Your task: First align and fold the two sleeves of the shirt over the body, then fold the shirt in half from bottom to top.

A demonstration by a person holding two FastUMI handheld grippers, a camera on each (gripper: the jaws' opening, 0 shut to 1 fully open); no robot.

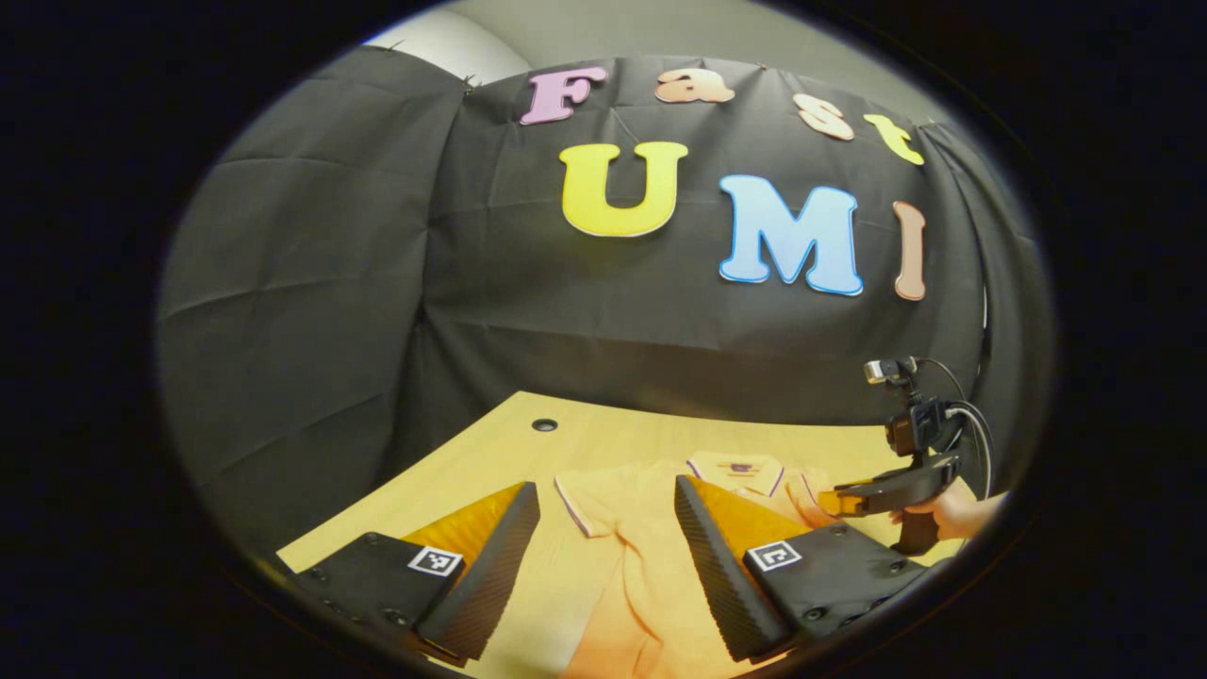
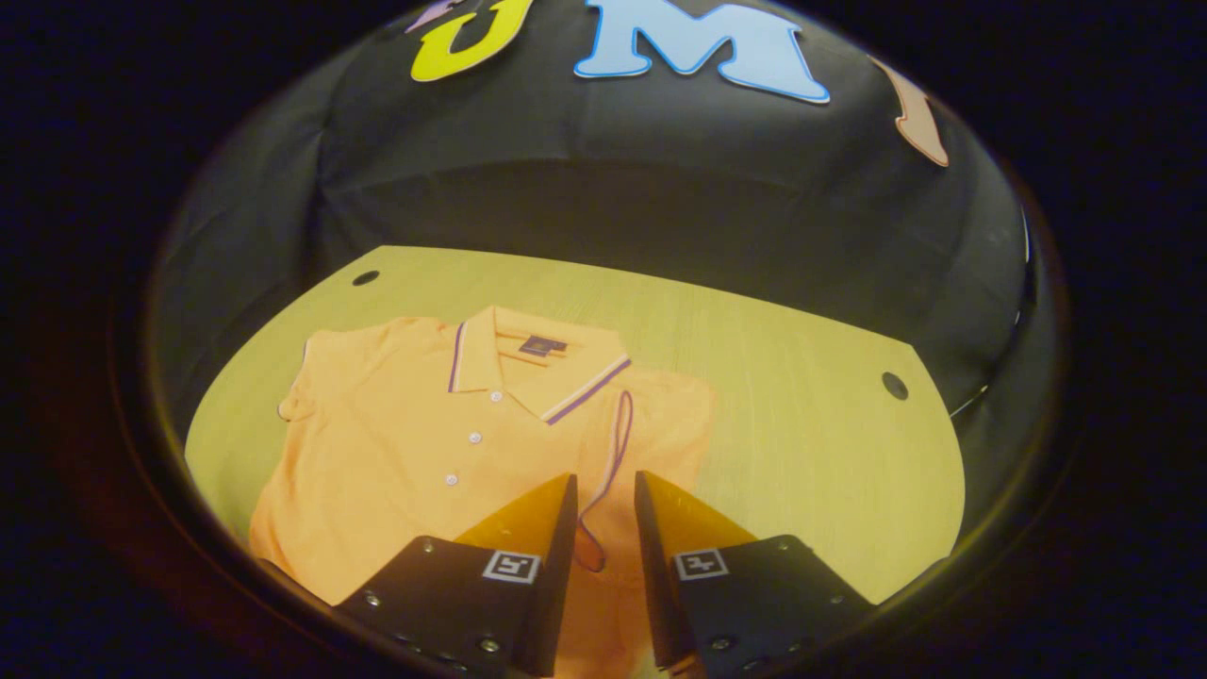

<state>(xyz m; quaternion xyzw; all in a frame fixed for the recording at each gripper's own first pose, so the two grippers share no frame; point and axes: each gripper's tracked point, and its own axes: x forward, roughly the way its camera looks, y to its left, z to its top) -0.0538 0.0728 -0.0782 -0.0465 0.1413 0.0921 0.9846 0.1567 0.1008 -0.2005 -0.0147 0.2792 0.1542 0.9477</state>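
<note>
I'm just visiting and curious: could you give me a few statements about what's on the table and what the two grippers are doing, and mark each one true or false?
1. The shirt lies face up on the wooden table, collar away from the grippers. True.
2. The sleeve on the right gripper's side is folded over the body. True.
3. The shirt is already folded in half from bottom to top. False: its body lies at full length.
4. The left gripper is clamped on the shirt. False: its fingers stand wide apart above the cloth.
5. The right gripper has a narrow gap between its fingers. True.
</note>
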